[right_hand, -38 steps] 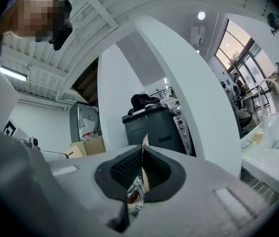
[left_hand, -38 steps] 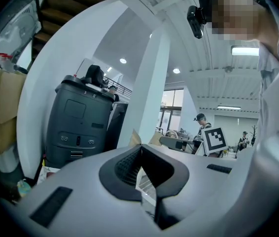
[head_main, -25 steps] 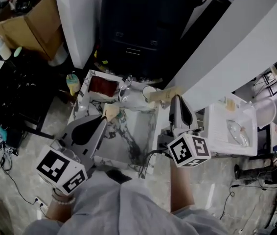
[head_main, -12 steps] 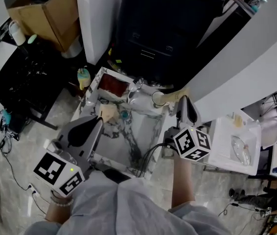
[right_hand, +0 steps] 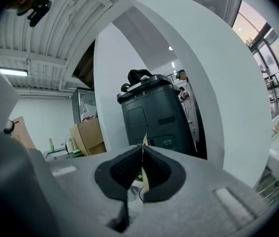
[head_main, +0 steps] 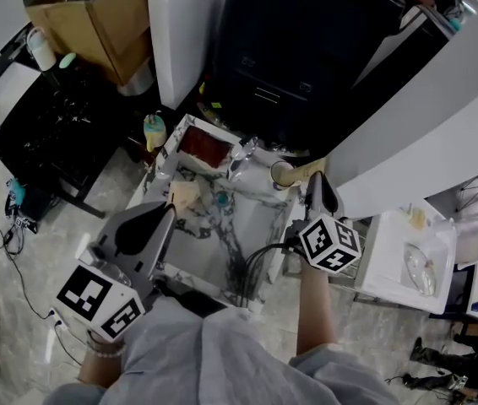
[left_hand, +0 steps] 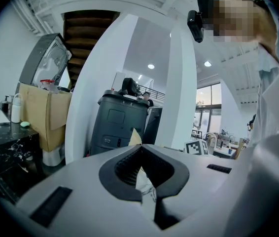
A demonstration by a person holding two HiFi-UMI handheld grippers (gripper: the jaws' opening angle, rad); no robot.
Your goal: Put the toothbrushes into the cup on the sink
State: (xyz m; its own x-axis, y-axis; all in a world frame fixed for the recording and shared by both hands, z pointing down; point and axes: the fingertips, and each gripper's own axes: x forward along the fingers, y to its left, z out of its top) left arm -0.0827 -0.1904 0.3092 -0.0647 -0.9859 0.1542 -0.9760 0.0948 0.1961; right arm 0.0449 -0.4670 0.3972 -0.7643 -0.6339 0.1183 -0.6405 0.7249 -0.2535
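I stand over the marble-patterned sink (head_main: pixel 252 218) with a pair of tongs in each hand, seen from above in the head view. The left tongs (head_main: pixel 171 207) reach over the sink's left rim. Their own view shows the left tongs (left_hand: pixel 140 147) closed at the tips on a thin tan piece (left_hand: pixel 135 138) that pokes out above them. From overhead the same tan piece (head_main: pixel 185 194) sits just beyond the dark tips, above the basin's left side. The right tongs (head_main: pixel 317 180) hang at the sink's far right corner. Their own view shows the right tongs (right_hand: pixel 142 149) pressed together on a thin tan strip (right_hand: pixel 144 141). From above, that tan strip (head_main: pixel 305 172) points towards the cup (head_main: pixel 281 174) and ends just beside it. I cannot tell whether either tan item is a toothbrush. The cup stands upright on the sink's far rim, right of the faucet (head_main: pixel 239 153). A red tray (head_main: pixel 198 144) lies at the far left corner, and a dark bin (head_main: pixel 281 66) stands behind the sink.
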